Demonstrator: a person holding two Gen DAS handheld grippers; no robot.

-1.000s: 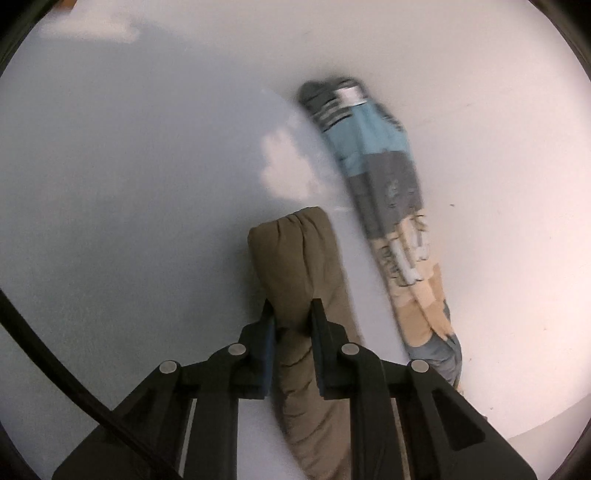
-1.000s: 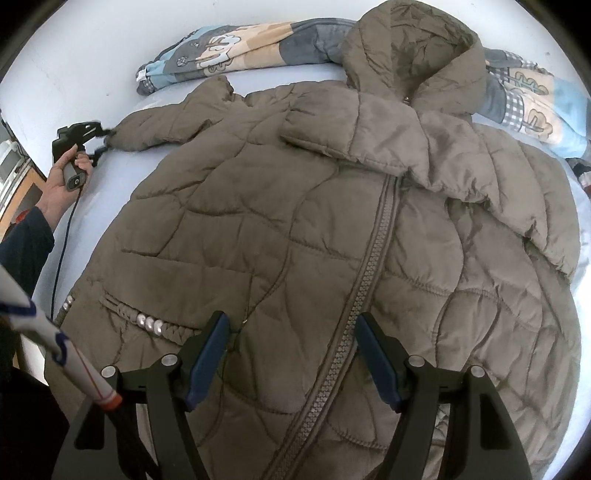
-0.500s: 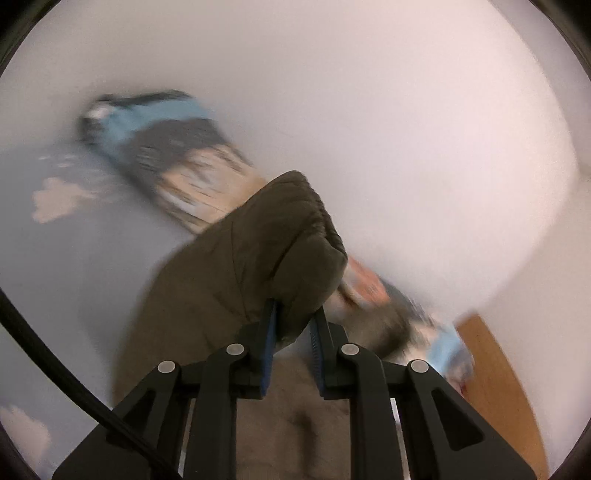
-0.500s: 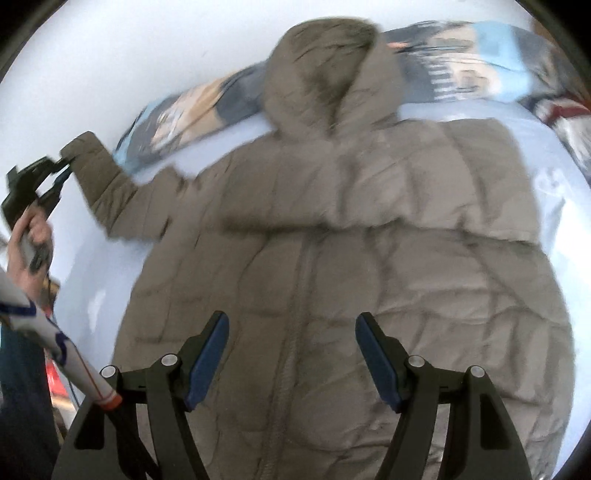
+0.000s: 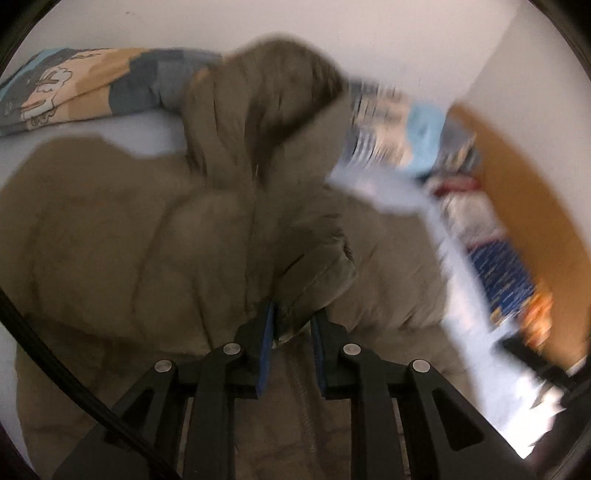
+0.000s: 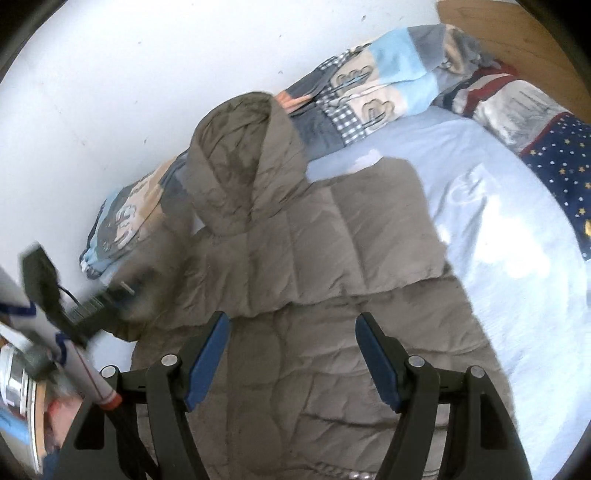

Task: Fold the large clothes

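A large olive-brown quilted hooded coat (image 6: 332,266) lies front up on the pale blue bed sheet (image 6: 498,236), hood (image 6: 240,166) toward the wall. My left gripper (image 5: 291,325) is shut on the cuff of the coat's left sleeve (image 5: 314,266) and holds it over the coat's chest (image 5: 129,240); it also shows blurred at the left in the right wrist view (image 6: 74,306). My right gripper (image 6: 291,354) is open and empty, hovering above the coat's lower front.
A patchwork cartoon blanket (image 6: 369,96) is bunched along the white wall behind the hood. A starry navy and striped bedding pile (image 6: 554,147) lies at the right by the wooden headboard (image 6: 517,33). A white pole with a red tip (image 6: 85,373) crosses the lower left.
My left gripper has carried the sleeve cuff from out at the side inward over the coat's body. The right gripper's view has swung toward the right side of the coat.
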